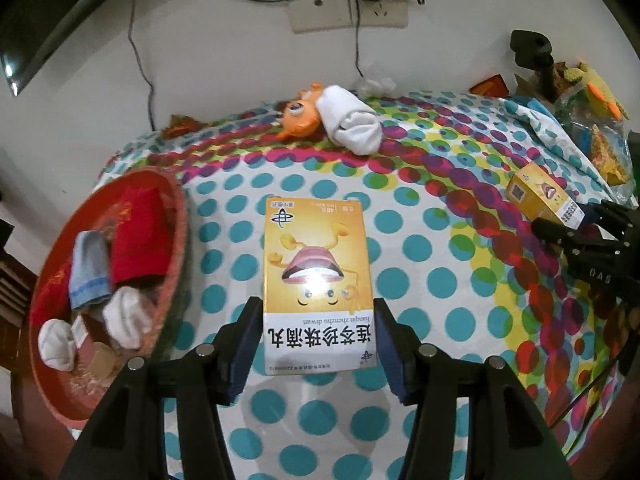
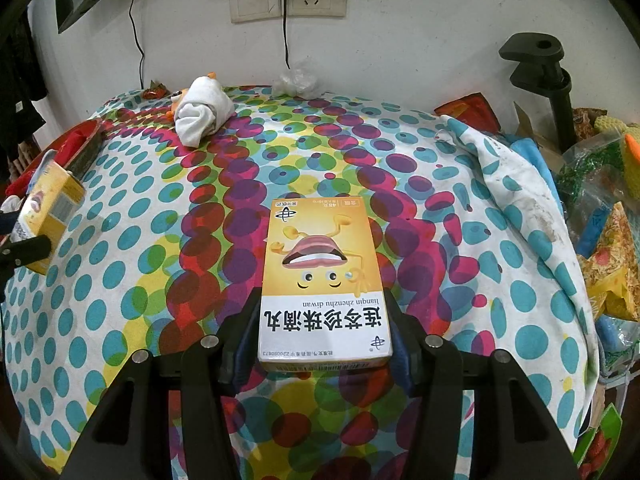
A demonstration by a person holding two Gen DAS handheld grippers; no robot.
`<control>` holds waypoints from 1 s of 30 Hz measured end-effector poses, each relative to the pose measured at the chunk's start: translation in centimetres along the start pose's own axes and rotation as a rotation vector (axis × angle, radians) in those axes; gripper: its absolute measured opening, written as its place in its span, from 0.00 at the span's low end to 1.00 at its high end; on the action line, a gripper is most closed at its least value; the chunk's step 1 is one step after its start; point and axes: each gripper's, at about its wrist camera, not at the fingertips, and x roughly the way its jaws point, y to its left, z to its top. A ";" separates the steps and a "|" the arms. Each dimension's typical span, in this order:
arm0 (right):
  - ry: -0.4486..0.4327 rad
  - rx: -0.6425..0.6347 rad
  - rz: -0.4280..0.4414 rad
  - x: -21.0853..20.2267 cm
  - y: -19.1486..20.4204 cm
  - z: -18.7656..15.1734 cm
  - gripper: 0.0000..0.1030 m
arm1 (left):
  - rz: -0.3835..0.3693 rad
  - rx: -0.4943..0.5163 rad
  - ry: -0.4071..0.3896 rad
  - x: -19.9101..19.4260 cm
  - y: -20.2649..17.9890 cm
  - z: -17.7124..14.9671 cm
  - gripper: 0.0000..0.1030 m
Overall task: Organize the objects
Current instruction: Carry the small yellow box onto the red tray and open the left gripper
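Observation:
Two matching yellow medicine boxes with a cartoon mouth are held above a dotted tablecloth (image 1: 420,240). My left gripper (image 1: 318,308) is shut on one box (image 1: 318,264), its blue pads pressing the box's long sides. My right gripper (image 2: 323,300) is shut on the other box (image 2: 322,268) in the same way. In the left wrist view the right-hand box (image 1: 540,196) shows at the right edge, clamped by black fingers (image 1: 560,236). In the right wrist view the left-hand box (image 2: 50,204) shows at the far left.
A red basket (image 1: 182,216) at the table's left holds socks and red cloth. An orange toy (image 1: 300,116) and a rolled white sock (image 1: 352,124) lie at the back. Snack bags (image 2: 604,248) and a black clamp stand (image 2: 556,92) crowd the right side.

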 end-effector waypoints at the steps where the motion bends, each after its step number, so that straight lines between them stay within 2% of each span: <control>1: 0.000 0.000 0.000 0.0 0.1 0.0 0.52 | 0.003 -0.003 0.002 -0.2 0.4 -0.1 0.54; 18: 0.000 -0.003 0.002 0.0 0.0 0.0 0.52 | 0.067 -0.148 -0.016 -3.5 9.9 -0.2 0.54; 22: 0.000 -0.004 -0.001 0.0 0.1 0.0 0.51 | 0.109 -0.188 -0.020 -3.9 13.1 -0.3 0.54; 30: 0.000 -0.006 0.000 0.0 0.1 0.1 0.51 | 0.174 -0.294 0.039 -2.1 19.8 -1.6 0.54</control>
